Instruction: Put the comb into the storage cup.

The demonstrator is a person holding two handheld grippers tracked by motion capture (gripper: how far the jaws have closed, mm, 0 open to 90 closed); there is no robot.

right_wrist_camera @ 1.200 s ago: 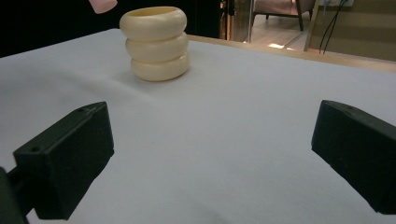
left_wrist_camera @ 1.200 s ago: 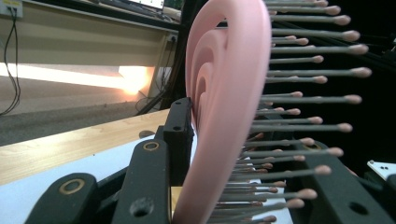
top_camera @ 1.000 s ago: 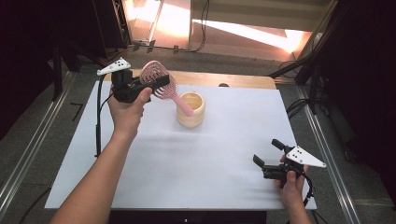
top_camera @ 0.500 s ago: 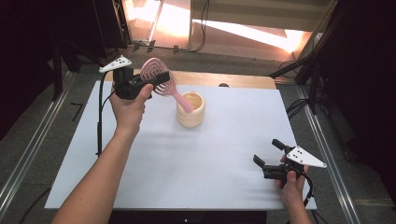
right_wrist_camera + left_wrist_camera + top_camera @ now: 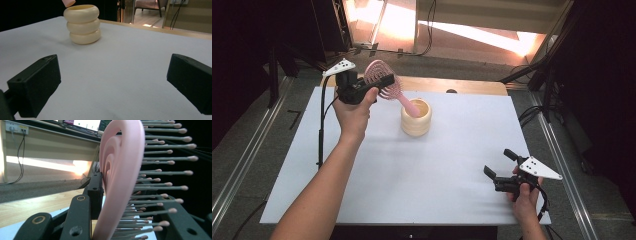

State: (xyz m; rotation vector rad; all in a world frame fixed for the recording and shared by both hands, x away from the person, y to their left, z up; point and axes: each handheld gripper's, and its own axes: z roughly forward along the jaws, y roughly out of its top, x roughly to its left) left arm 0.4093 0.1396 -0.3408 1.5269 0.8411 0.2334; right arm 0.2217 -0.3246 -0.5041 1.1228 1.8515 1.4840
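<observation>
Left gripper (image 5: 382,82): I see it clamped on the pink hairbrush (image 5: 384,85), far left.
Brush handle: tip over the cream ribbed cup (image 5: 416,118).
Right gripper (image 5: 501,165): jaws wide apart, nothing held, near right.
Writing: none I can read.

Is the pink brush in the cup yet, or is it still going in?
Done: the left gripper has clamped the pink hairbrush by its bristled head. In hand: the brush hangs tilted, its handle tip just above the cream ribbed cup. Left: lowering it in and letting go. The right gripper waits open near the table's front corner.
</observation>
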